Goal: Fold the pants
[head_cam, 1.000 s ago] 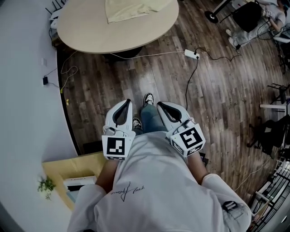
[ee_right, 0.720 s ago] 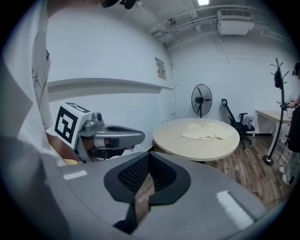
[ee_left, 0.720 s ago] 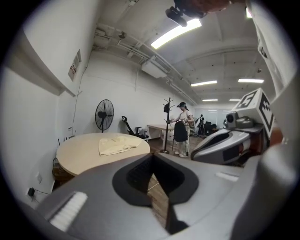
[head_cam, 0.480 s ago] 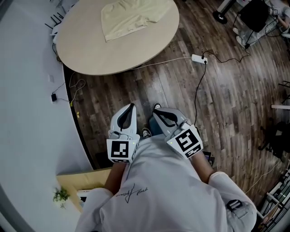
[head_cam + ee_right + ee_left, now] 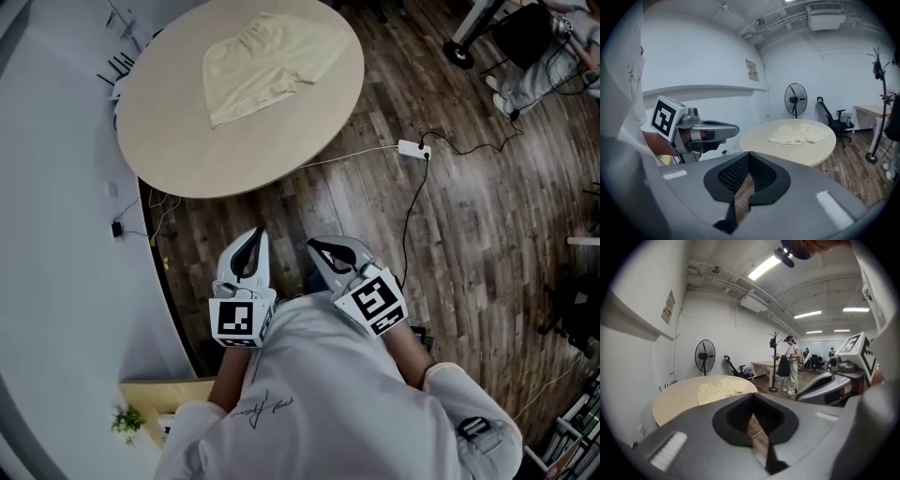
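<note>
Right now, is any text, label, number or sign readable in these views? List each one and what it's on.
No text can be read.
Cursive print on the person's white shirt: a script scrawl, illegible.
Wall sign above the ledge: red and dark print, too small to read. The right gripper view shows a similar sign, also too small.
Marker cubes: black-and-white square patterns only, no letters or numbers.

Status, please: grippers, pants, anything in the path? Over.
Left gripper and right gripper shut, empty, short of the table. Pants lie spread on it, untouched. White cable on floor by table edge.
</note>
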### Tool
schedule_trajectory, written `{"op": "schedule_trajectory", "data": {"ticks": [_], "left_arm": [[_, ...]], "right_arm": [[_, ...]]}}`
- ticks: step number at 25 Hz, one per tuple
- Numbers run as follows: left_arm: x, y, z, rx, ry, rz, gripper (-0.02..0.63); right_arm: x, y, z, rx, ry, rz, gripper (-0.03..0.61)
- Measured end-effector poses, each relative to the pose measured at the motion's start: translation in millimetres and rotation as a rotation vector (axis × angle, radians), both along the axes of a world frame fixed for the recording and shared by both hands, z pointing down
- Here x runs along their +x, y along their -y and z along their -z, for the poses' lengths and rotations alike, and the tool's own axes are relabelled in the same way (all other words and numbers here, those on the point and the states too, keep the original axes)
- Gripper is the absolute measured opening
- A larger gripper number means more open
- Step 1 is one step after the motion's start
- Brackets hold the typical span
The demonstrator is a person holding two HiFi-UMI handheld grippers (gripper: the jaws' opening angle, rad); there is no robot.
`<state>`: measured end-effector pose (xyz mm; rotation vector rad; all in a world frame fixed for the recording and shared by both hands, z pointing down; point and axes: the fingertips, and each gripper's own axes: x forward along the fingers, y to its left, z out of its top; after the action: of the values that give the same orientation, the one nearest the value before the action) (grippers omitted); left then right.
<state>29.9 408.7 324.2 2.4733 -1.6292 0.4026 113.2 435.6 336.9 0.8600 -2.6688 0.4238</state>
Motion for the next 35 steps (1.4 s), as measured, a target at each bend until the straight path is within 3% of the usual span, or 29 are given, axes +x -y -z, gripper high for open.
{"op": "schedule_trajectory", "data": {"ticks": [8,15,21,25,35], "left_arm": [[4.3,34.9,7.8,0.002,0.01,0.036,0.042],[-8.6,65.4,7.5,-0.011,0.019,0.043,0.041],[-17.3,104.8,-0.9,-0.027,0.002,0.021,0.041],[-25.9,144.8,1.4,-0.021,-0.006,0.002,0.041],[-65.8,223.7,29.5,0.031,0.011,-0.091,0.042]], "right_arm": [[30.2,33.8,-8.3,-0.014,-0.01,-0.038,-0.006],[62.1,73.9,-3.5,0.025,-0.006,-0.221,-0.006],[73.3,111.1,-6.4,0.025,-0.032,-0.31,-0.006],[66.2,144.2,5.4,0.089,-0.069,-0.354,-0.006],[18.6,220.5,24.5,0.097,-0.062,-0.363,-0.006]]}}
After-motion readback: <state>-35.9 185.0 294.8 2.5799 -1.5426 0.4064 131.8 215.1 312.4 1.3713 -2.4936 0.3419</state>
